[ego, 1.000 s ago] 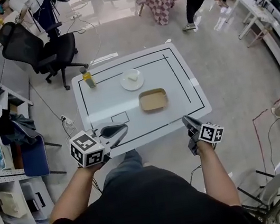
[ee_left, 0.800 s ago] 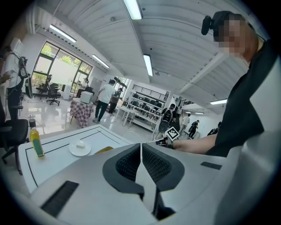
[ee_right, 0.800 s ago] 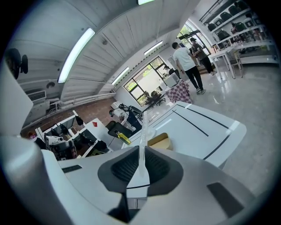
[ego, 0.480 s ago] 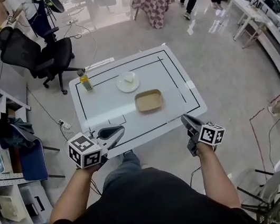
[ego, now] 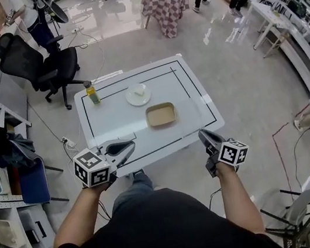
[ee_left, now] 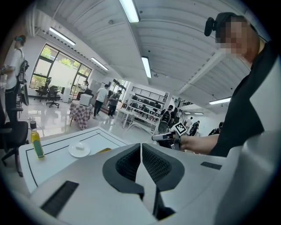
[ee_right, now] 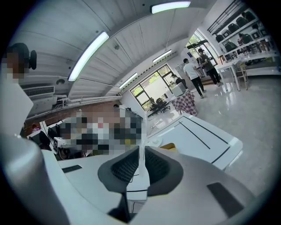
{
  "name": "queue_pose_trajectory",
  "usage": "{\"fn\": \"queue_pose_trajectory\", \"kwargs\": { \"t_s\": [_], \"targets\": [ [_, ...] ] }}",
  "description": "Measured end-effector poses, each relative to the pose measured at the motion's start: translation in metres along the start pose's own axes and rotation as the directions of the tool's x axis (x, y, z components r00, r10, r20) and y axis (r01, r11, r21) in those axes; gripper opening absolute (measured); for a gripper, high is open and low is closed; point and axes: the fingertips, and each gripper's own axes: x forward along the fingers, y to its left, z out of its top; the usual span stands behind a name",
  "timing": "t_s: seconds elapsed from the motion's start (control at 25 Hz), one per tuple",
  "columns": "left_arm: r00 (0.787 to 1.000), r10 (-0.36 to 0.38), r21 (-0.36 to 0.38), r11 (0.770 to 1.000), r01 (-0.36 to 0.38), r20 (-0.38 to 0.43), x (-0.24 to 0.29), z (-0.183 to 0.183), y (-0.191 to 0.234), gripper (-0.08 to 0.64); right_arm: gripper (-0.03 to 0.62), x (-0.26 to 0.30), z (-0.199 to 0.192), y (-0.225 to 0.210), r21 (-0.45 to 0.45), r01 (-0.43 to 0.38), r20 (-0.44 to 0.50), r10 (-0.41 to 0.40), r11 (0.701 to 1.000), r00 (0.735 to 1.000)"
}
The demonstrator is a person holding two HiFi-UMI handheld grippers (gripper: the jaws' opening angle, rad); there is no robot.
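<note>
- Left gripper (ego: 130, 146), grey with a marker cube: above the near left corner of the white rectangular table (ego: 112, 119) with black border lines, jaws pressed together on nothing.
- Right gripper (ego: 202, 134): at the table's near edge toward the right corner, jaws likewise closed against each other, nothing between.
- Shallow tan rectangular tray (ego: 160, 114): mid-table, well apart from both grippers, yet the nearest item on the top.
- Round white plate (ego: 138, 95) bearing a small white lump: just beyond the tray, slightly left.
- Small bottle of yellow liquid (ego: 92, 93): upright near the far left corner.
- Black office chair (ego: 43, 60): on the floor, far left of the table.
- Stand draped in checked cloth (ego: 162, 0): far beyond, people nearby.
</note>
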Motion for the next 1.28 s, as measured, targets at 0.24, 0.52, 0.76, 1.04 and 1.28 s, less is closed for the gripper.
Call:
{"fn": "queue_pose_trajectory", "kwargs": {
  "t_s": [0.24,0.52,0.76,1.04,1.28],
  "targets": [
    [1.0,-0.003,0.011,1.0,0.003,0.003,-0.002,0.001,-0.007,0.031,0.054,-0.018,0.008,0.014,-0.022,-0.006,0.031,0.006,1.0,0.999],
    [1.0,-0.012,0.022,1.0,0.012,0.002,-0.004,-0.001,-0.016,0.031,0.055,-0.035,0.019,0.03,-0.044,-0.018,0.067,0.021,0.999,0.998],
    [1.0,-0.016,0.032,0.999,0.015,0.007,-0.004,-0.001,-0.025,0.031,0.054,-0.047,0.026,0.042,-0.063,-0.028,0.092,0.034,0.998,0.995],
    [1.0,-0.016,0.038,0.999,0.016,0.003,-0.005,0.0,-0.033,0.031,0.055,-0.055,0.029,0.054,-0.089,-0.046,0.108,0.055,0.995,0.993],
    [1.0,-0.014,0.045,0.999,0.014,0.003,-0.006,0.002,-0.037,0.031,0.054,-0.065,0.033,0.056,-0.095,-0.045,0.127,0.057,0.994,0.99]
  ]
}}
